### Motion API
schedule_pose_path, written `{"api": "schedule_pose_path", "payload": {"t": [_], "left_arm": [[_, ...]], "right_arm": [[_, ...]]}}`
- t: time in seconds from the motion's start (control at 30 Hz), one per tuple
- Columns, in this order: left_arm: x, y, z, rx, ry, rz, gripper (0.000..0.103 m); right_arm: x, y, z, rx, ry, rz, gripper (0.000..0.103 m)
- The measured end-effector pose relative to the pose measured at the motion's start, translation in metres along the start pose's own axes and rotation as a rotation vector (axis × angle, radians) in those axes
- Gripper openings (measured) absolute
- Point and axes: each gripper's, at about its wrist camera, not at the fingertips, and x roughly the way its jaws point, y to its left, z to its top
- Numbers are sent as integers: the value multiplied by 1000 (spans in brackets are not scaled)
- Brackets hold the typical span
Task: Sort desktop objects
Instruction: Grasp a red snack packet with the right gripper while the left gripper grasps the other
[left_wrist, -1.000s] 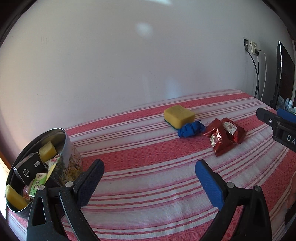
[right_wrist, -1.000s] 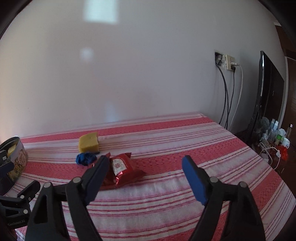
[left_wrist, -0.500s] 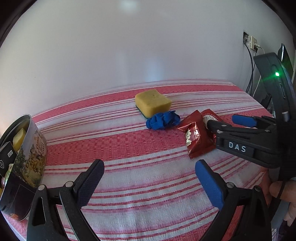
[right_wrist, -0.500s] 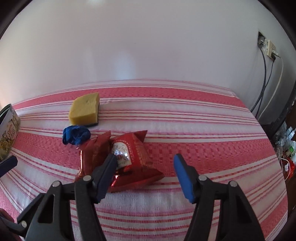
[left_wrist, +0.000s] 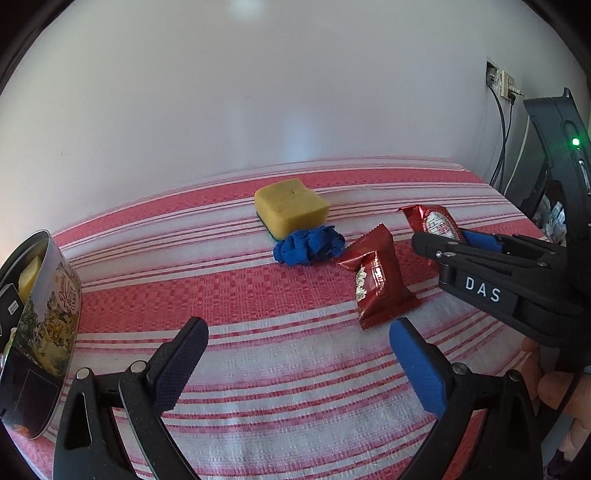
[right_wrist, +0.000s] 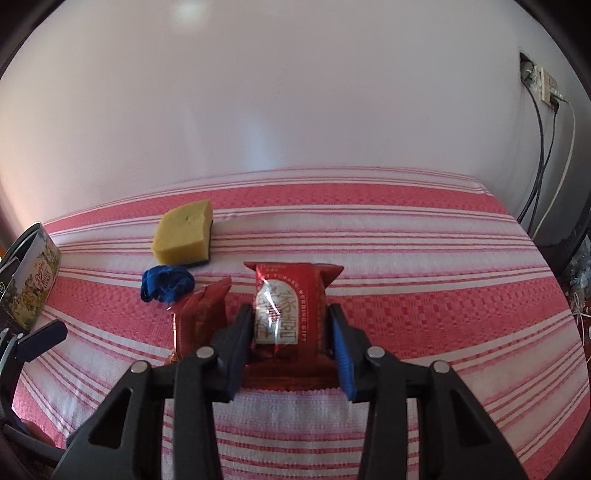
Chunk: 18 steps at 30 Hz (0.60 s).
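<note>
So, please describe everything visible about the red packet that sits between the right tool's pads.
The red snack packet is shiny foil with crimped, serrated ends and a pale label with red characters. It lies flat on the striped tablecloth. The right tool has just been closing and now presses both its sides. A second red packet lies just left of it.

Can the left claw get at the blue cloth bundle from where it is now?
Probably yes: the left claw is open, and only bare striped tablecloth lies between it and the blue cloth bundle.
</note>
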Motion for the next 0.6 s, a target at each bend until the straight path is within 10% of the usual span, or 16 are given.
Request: {"api": "schedule_pose_path", "payload": {"t": [0.4, 0.6], "left_arm": [[12, -35, 22, -80, -23, -29, 100], [53, -35, 28, -174, 120, -28, 84]], "right_arm": [[-24, -49, 5, 176, -125, -34, 41], [-26, -59, 4, 217, -115, -10, 41]]}}
